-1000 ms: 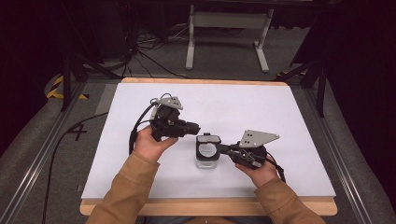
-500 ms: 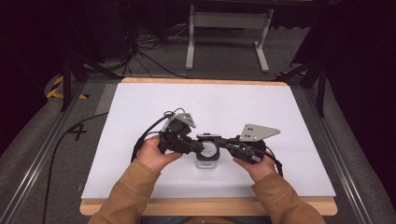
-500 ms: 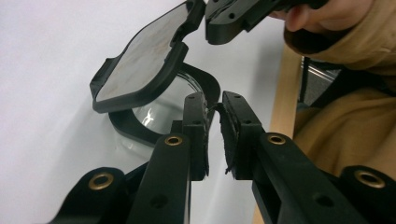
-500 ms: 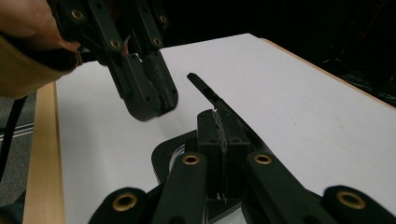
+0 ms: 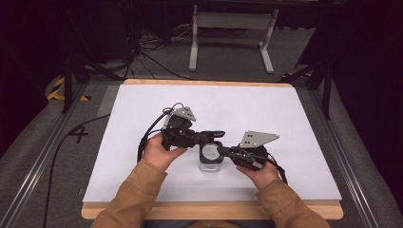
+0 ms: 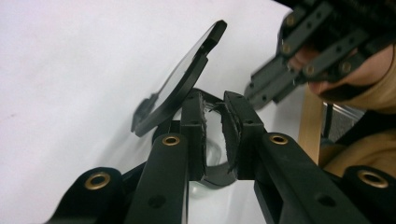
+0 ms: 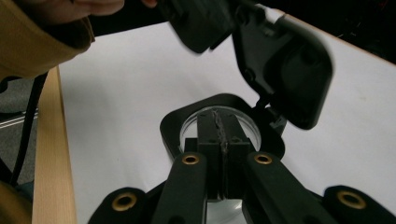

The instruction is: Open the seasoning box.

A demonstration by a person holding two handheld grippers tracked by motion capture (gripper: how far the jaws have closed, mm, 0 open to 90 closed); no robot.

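White sheeting covers the table, and near its front edge, between the two grippers, stands a small clear jar with a black collar and a hinged black lid. From the high view the left gripper reaches in from the jar's left and the right gripper from its right, both tips meeting over the jar's mouth, each held in a hand with a tan sleeve behind it; a grey three-cornered plate rides on top of each. That view is too distant to show how the jaws stand. The left gripper view gives what it lacks: the jaws of the left gripper stand a little apart, with a narrow gap between their worn pads, straddling the black rim of the jar just ahead of them, though whether they press on it I cannot tell. Up and to the left of those jaws the lid stands swung open, seen nearly edge-on, and the other gripper's jaws come in blurred from the upper right. The right gripper view looks down on the collar of the jar as a rounded black ring around a clear mouth; the right gripper has its pads pressed together with nothing between them, lying over that mouth. Beyond and to the right, the lid shows its hollow underside, tilted back on its hinge.
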